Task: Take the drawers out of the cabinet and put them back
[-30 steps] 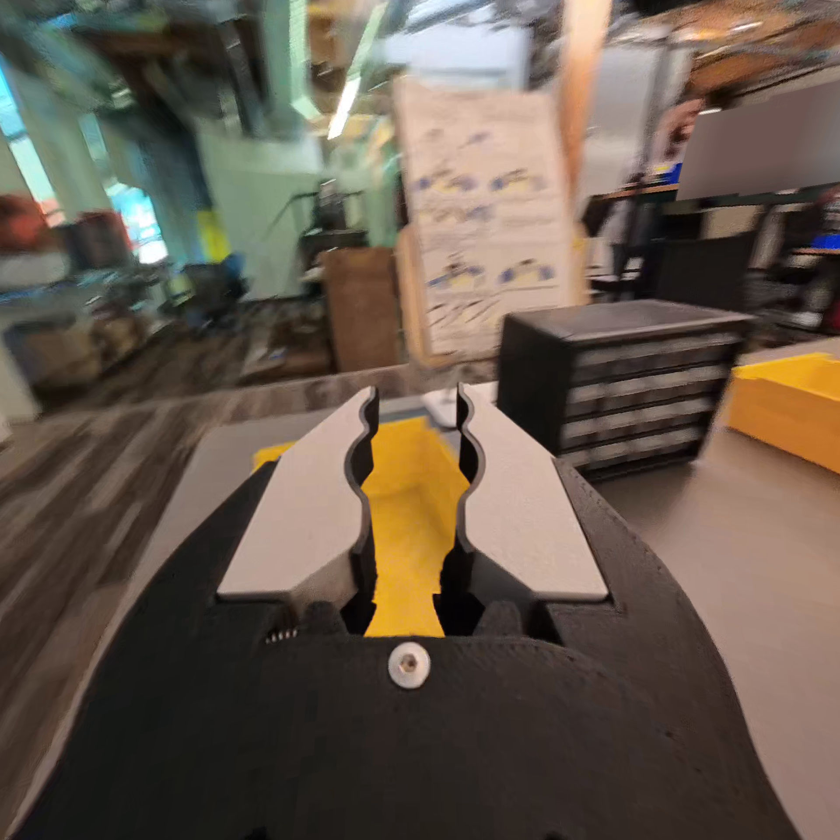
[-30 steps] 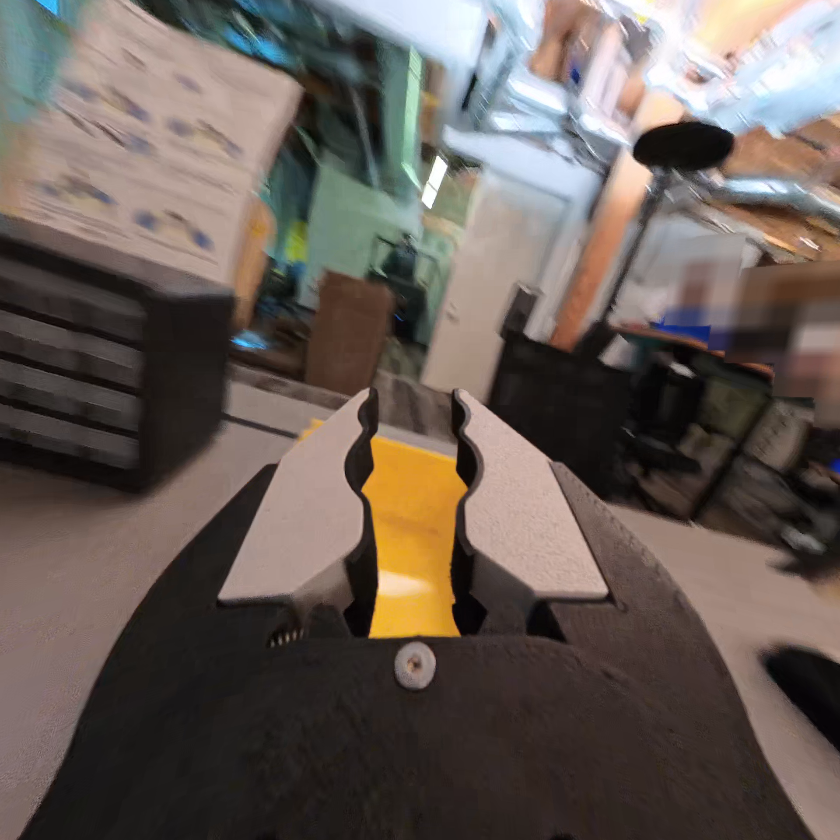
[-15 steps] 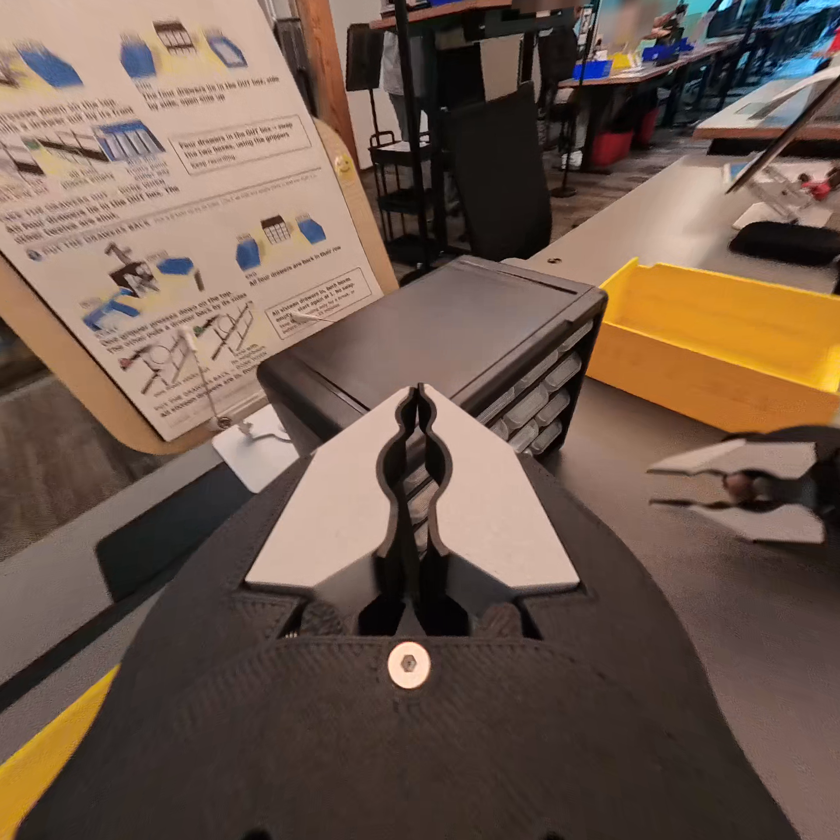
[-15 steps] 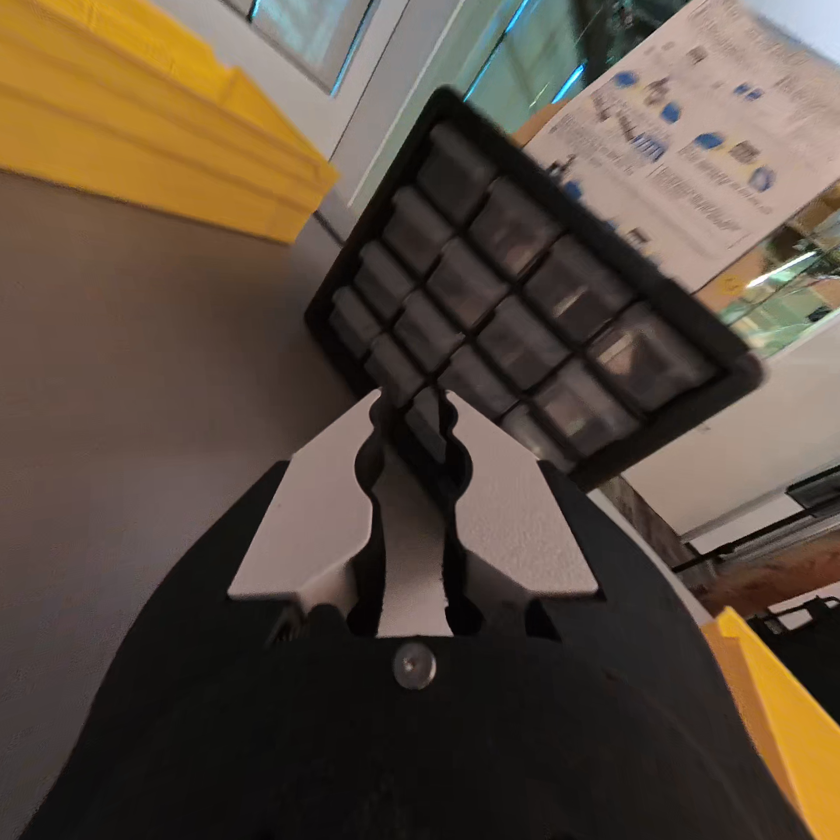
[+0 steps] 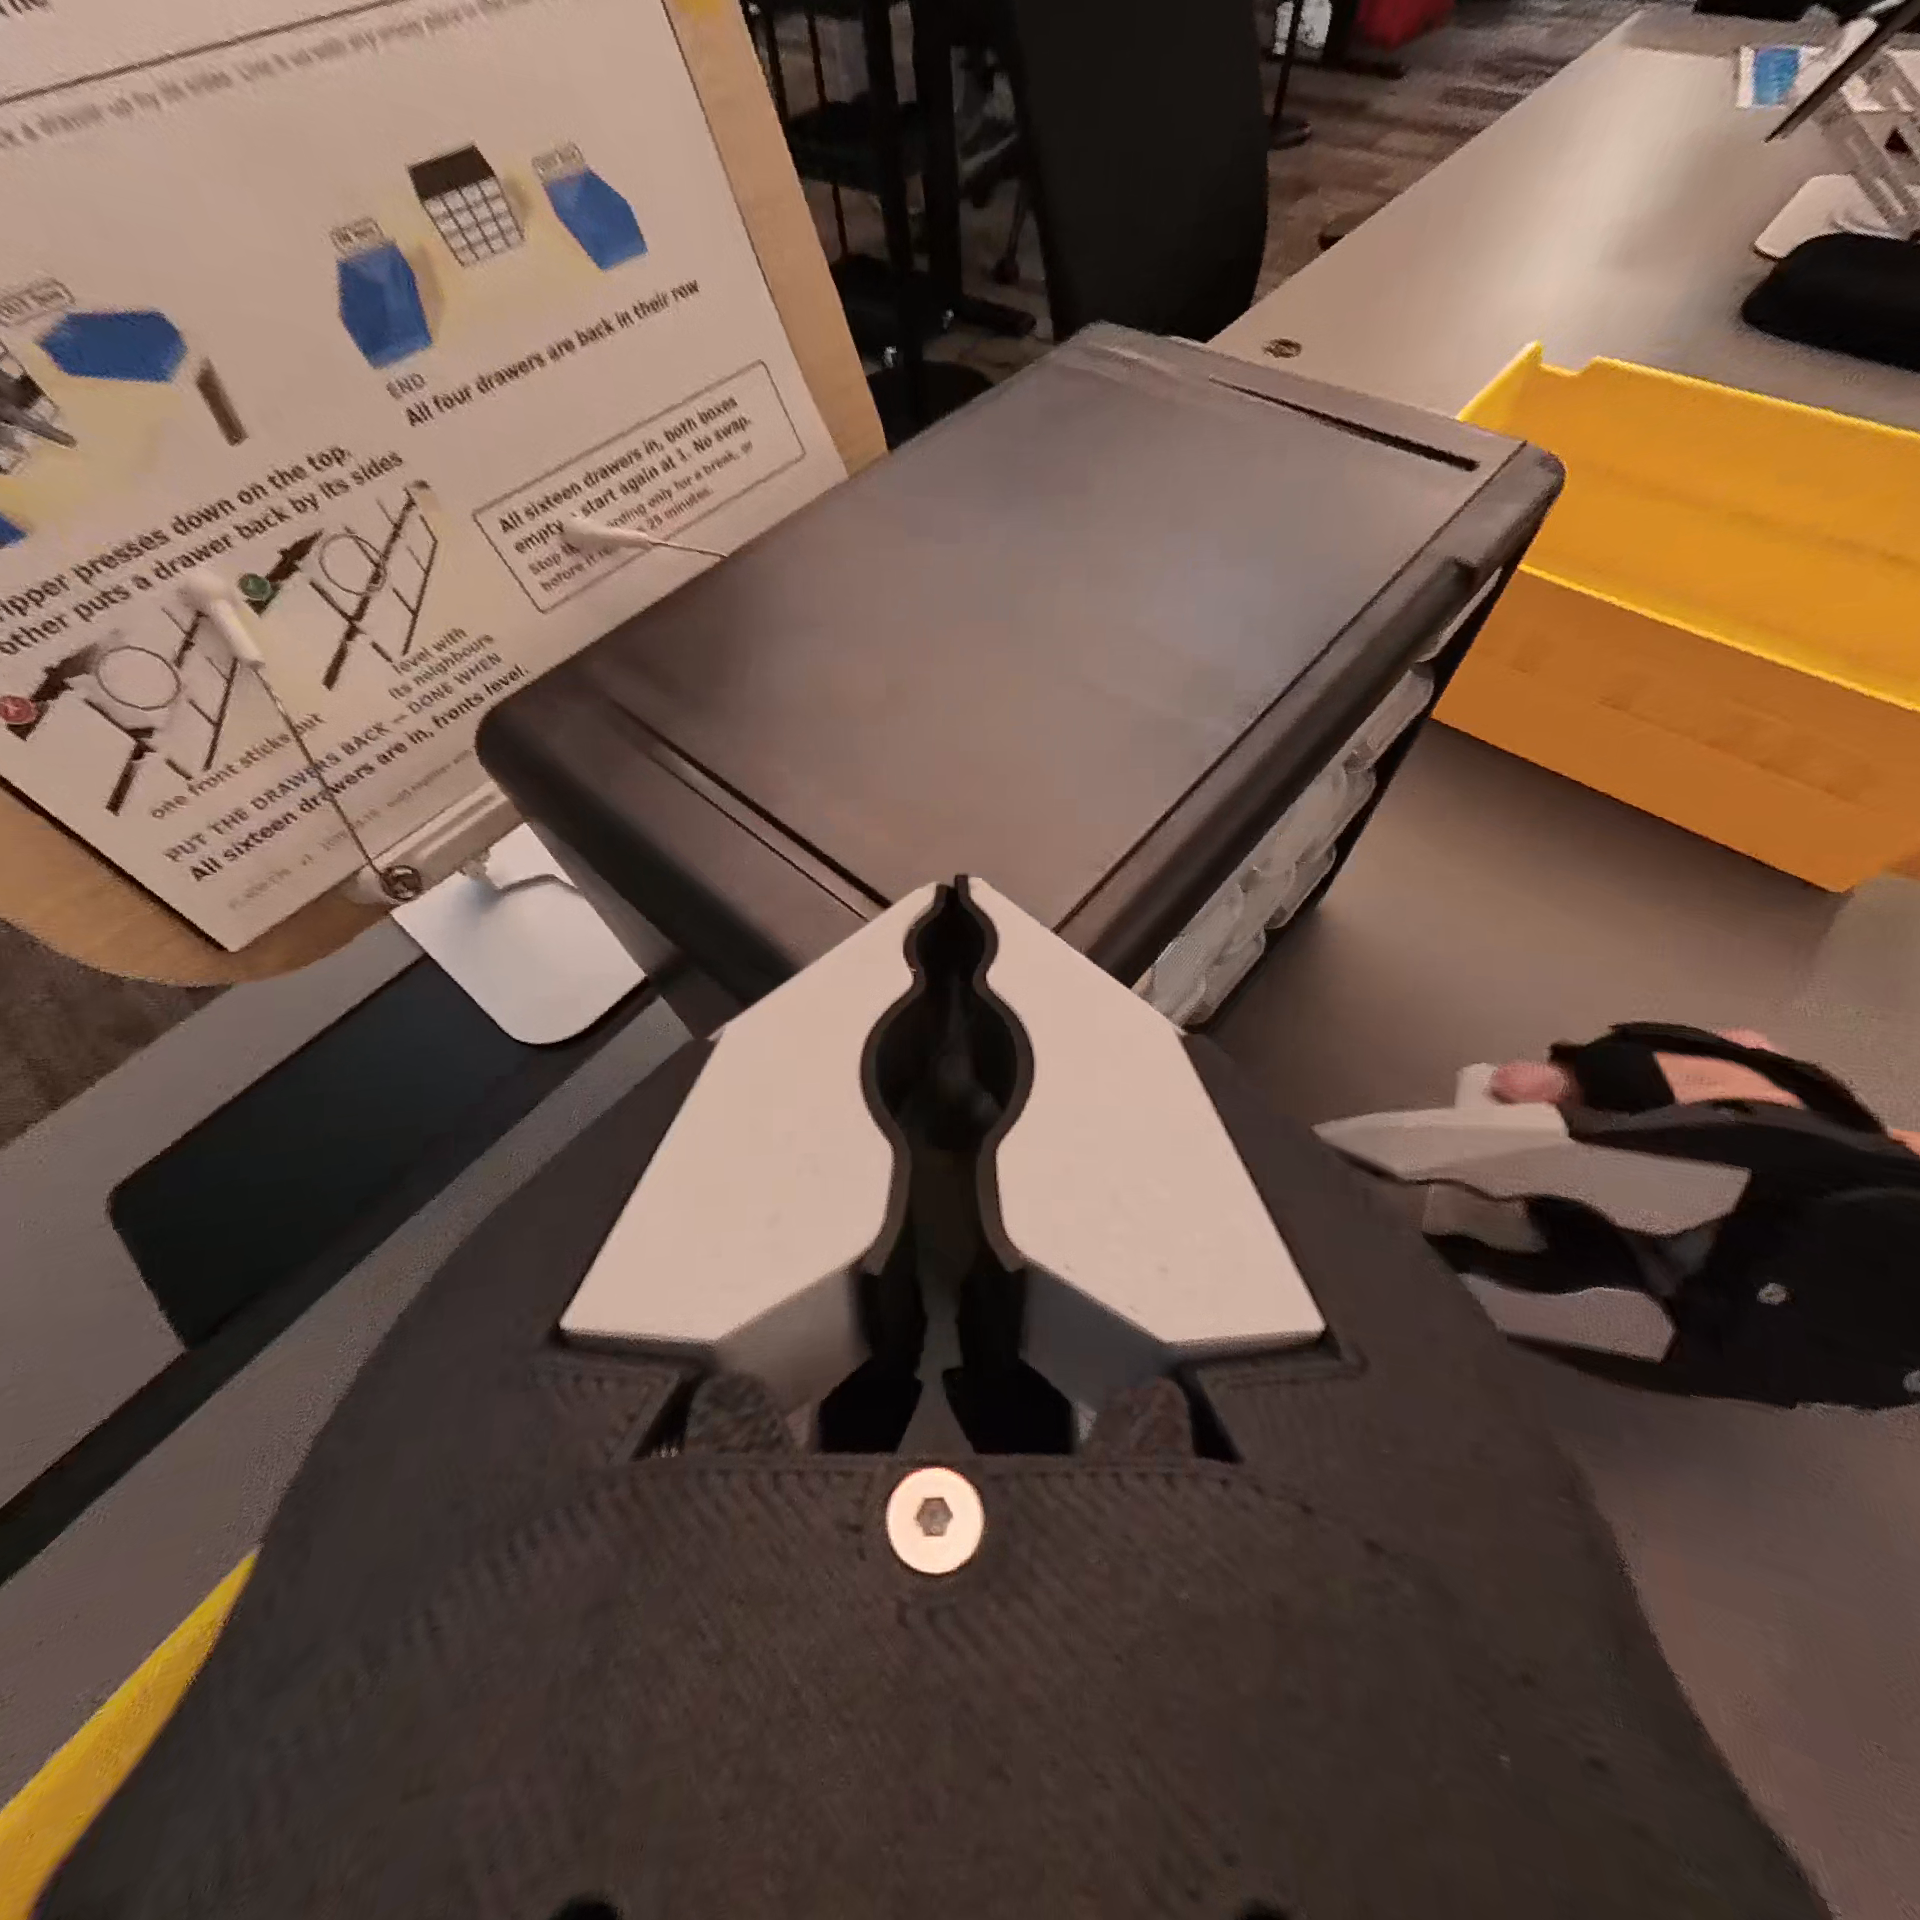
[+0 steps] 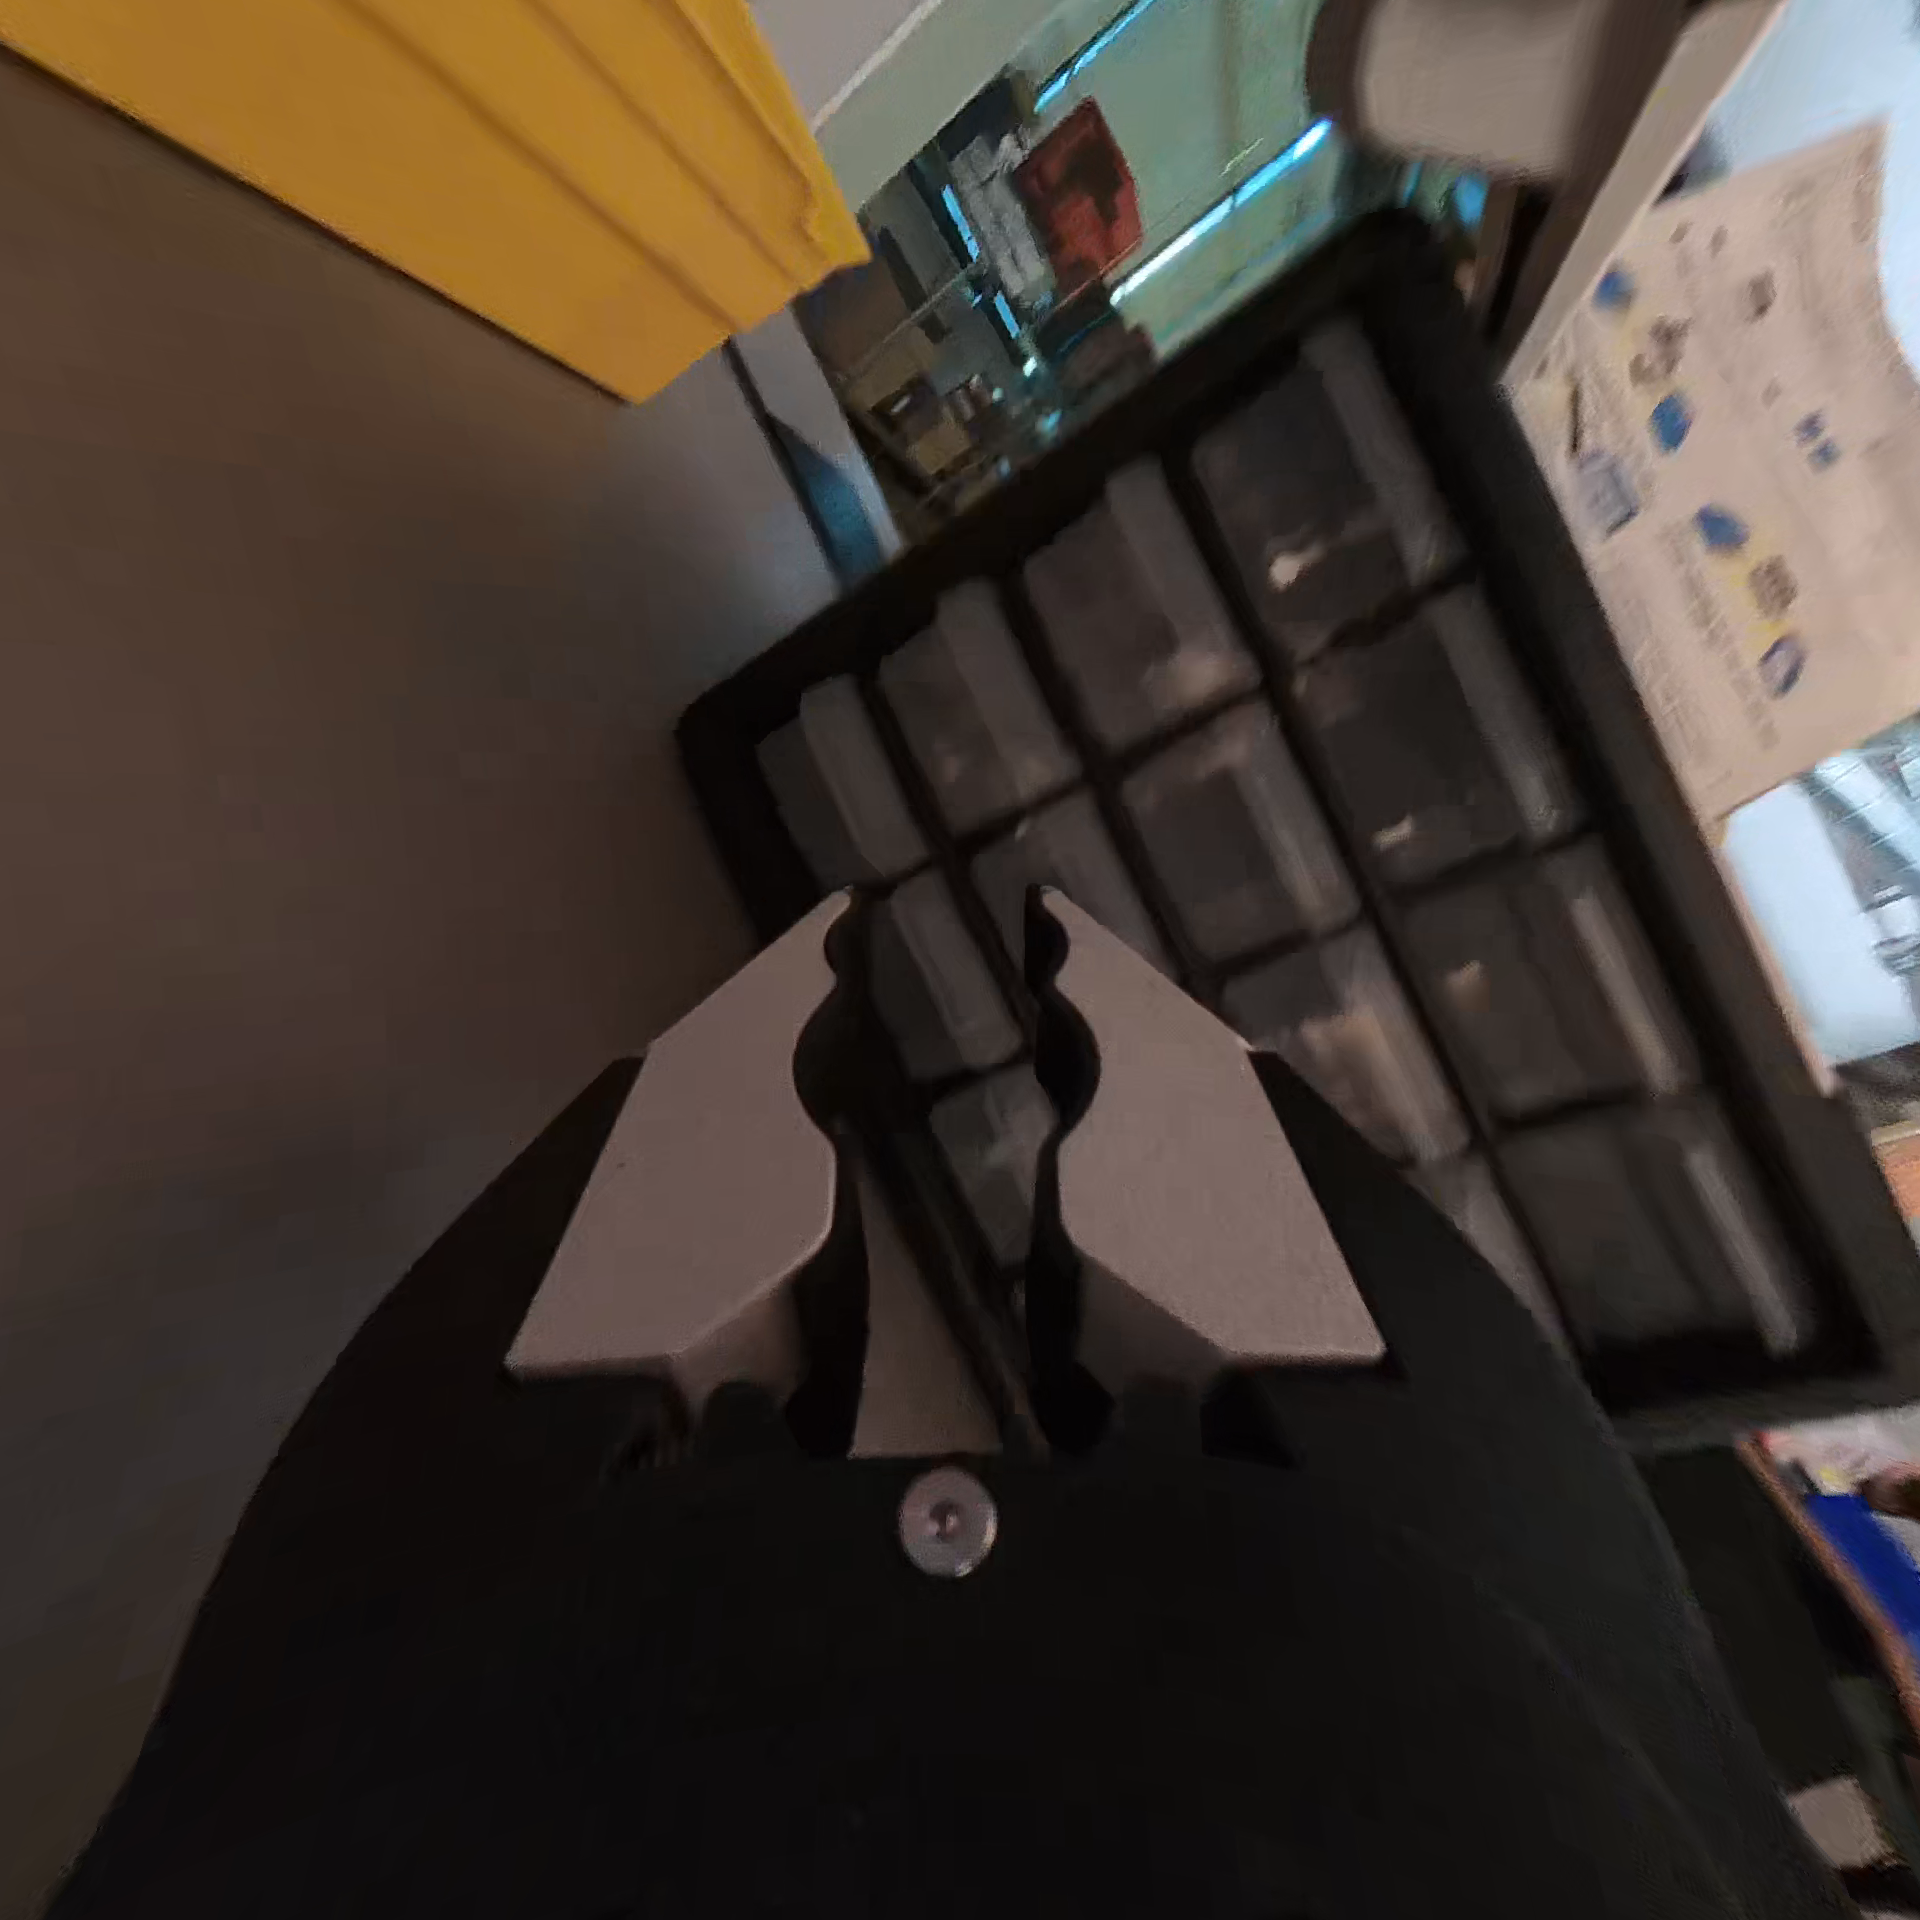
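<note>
The cabinet is standing on the table, long axis across, drawers facing the right gripper. Left gripper, jaws pressed together, is hovering at the cabinet's top front corner. The right gripper's jaws are spread, empty, near the drawers. A yellow bin is flanking the cabinet; bare table lies in front.

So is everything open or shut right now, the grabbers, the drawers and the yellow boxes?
Left gripper: jaws shut, empty, over the cabinet's top.
Right gripper: jaws open, empty, facing the drawers.
Cabinet: upright on the table.
Drawers: those visible pushed in.
Yellow bin: visible part empty.
</note>
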### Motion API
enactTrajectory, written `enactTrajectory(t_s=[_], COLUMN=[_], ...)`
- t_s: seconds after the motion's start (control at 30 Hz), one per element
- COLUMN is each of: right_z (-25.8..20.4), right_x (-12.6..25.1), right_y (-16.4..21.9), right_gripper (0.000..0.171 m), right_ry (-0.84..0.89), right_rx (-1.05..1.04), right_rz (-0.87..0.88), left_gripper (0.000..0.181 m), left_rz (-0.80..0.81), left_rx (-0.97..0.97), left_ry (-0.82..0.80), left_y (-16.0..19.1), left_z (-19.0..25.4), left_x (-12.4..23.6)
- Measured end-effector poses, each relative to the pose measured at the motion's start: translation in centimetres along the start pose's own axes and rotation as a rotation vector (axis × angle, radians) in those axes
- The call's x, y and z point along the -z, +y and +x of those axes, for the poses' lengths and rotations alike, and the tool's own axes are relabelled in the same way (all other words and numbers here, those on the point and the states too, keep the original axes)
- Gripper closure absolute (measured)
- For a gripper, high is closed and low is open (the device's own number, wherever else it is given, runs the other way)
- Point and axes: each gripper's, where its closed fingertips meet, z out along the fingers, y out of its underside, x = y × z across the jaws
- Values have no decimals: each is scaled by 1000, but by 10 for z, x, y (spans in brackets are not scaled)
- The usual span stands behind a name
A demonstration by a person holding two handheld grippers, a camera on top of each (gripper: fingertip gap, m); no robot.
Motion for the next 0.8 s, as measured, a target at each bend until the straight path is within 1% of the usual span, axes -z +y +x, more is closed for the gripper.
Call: enactTrajectory(t_s=[0.03,0.13,0.23,0.37,0.43,0.5,0.63,0.73,0.8], right_z=[3,11,14,10,11,12,10,1,-7], right_x=[-8,-37,-61,-72,-73,-73,-71,-52,-31], right_y=[-9,-20,-20,-19,-20,-21,-22,-31,-43], right_gripper=[143,144,147,148,152,161,162,162,162], right_ry=[24,90,133,134,145,149,120,89,66], right_rx=[26,97,182,247,267,284,287,296,334], right_rz=[20,12,-17,-37,-34,-36,-64,-56,-2], left_gripper=[181,181,181,181,181,181,181,181,181], left_rz=[5,31,52,64,70,77,83,82,80], left_rx=[5,47,82,75,81,89,92,82,72], left_ry=[1,33,59,73,83,94,102,92,86], left_y=[0,1,1,1,1,1,1,1,1], left_z=[-1,0,0,0,0,0,1,1,1], left_x=[1,2,2,2,2,2,3,3,3])
